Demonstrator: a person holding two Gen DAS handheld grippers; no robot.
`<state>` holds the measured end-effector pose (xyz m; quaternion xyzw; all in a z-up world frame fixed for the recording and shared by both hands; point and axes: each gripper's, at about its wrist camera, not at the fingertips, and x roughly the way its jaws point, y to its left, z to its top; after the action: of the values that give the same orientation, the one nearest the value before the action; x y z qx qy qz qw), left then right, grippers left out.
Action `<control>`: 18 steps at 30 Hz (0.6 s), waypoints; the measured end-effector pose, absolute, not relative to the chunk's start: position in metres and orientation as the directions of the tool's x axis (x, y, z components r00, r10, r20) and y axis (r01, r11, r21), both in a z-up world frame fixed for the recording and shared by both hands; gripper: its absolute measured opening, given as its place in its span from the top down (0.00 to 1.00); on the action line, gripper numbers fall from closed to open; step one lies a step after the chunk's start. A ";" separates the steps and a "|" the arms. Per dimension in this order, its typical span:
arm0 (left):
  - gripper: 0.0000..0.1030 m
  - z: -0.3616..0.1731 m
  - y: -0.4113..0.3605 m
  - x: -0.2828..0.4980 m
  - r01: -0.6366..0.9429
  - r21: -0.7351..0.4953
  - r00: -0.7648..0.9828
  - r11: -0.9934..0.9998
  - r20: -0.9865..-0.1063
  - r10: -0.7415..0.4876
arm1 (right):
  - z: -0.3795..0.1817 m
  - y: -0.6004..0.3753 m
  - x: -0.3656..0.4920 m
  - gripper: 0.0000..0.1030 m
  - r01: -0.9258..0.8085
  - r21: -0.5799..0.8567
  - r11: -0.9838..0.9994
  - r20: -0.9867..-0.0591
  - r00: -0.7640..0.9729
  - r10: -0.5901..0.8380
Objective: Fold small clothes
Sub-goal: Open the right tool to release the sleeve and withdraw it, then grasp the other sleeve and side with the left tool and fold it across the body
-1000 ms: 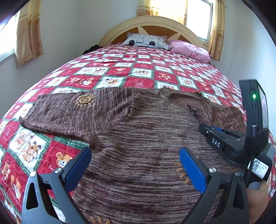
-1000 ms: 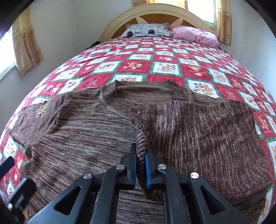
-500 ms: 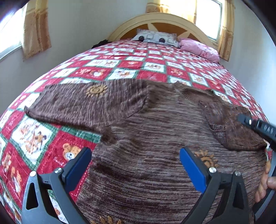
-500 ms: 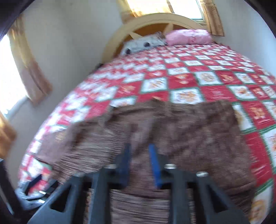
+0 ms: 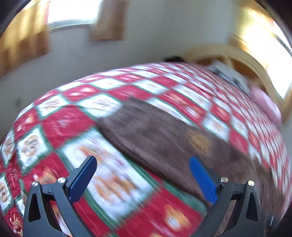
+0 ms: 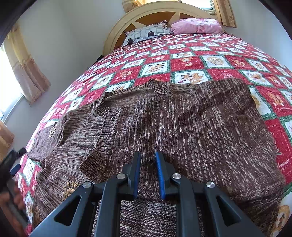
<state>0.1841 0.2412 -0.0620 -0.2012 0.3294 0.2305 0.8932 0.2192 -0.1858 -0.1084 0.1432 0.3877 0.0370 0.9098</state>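
A small brown knitted sweater [image 6: 182, 124] lies flat on the bed, its right sleeve folded across the body. Its left sleeve [image 5: 158, 134], with an orange flower patch, stretches out over the quilt in the blurred left wrist view. My left gripper [image 5: 142, 176] is wide open and empty, hovering just above the sleeve's near edge. My right gripper [image 6: 147, 164] is slightly open and empty, just above the folded sweater body. The left gripper also shows at the left edge of the right wrist view [image 6: 12, 160].
A red, white and green patchwork quilt [image 6: 191, 60] covers the bed. A grey patterned pillow [image 6: 147, 33] and a pink pillow [image 6: 197, 26] lie by the cream headboard [image 6: 164, 12]. Curtained windows stand left and behind the bed.
My right gripper let go of the folded sleeve, opened slightly and drew back. My left gripper swung left from the sweater body toward the outstretched left sleeve.
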 end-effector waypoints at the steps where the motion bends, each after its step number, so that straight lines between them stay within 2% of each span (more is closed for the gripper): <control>1: 0.00 -0.062 0.252 0.186 -0.565 -0.226 0.677 0.793 -0.676 0.290 | -0.108 -0.186 0.220 0.83 0.044 0.293 0.955 -0.695 0.696 0.181; 3: 0.05 -0.068 0.270 0.197 -0.579 -0.265 0.674 0.771 -0.687 0.269 | -0.108 -0.186 0.221 0.83 0.044 0.293 0.955 -0.696 0.695 0.182; 5: 0.24 -0.079 0.283 0.209 -0.578 -0.299 0.656 0.759 -0.723 0.215 | -0.108 -0.185 0.221 0.83 0.044 0.290 0.956 -0.698 0.693 0.180; 6: 0.29 -0.088 0.287 0.214 -0.586 -0.316 0.637 0.746 -0.749 0.184 | -0.109 -0.185 0.222 0.83 0.044 0.289 0.956 -0.699 0.692 0.180; 7: 0.38 -0.099 0.291 0.217 -0.604 -0.329 0.610 0.726 -0.777 0.156 | -0.109 -0.185 0.222 0.83 0.044 0.290 0.956 -0.700 0.691 0.180; 10: 0.42 -0.100 0.281 0.211 -0.605 -0.309 0.627 0.734 -0.753 0.200 | -0.110 -0.186 0.223 0.83 0.044 0.291 0.956 -0.702 0.688 0.182; 12: 0.52 -0.102 0.275 0.211 -0.598 -0.268 0.624 0.755 -0.746 0.230 | -0.110 -0.185 0.223 0.83 0.044 0.289 0.956 -0.704 0.687 0.181; 14: 0.78 -0.104 0.273 0.210 -0.607 -0.240 0.613 0.757 -0.747 0.255 | -0.110 -0.185 0.223 0.83 0.044 0.288 0.957 -0.704 0.687 0.180; 15: 0.87 -0.104 0.278 0.214 -0.602 -0.254 0.621 0.757 -0.745 0.244 | -0.110 -0.186 0.223 0.83 0.044 0.289 0.956 -0.703 0.687 0.181; 16: 0.92 -0.103 0.282 0.216 -0.583 -0.280 0.637 0.763 -0.740 0.215 | -0.110 -0.186 0.223 0.83 0.044 0.291 0.956 -0.703 0.687 0.183; 18: 0.92 -0.100 0.287 0.222 -0.564 -0.305 0.645 0.767 -0.743 0.178 | -0.111 -0.186 0.223 0.83 0.045 0.299 0.953 -0.702 0.687 0.188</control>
<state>0.2218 0.2873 -0.0997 -0.2657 0.3630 0.2141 0.8671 0.2234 -0.1863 -0.1108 0.1479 0.3934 0.0396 0.9065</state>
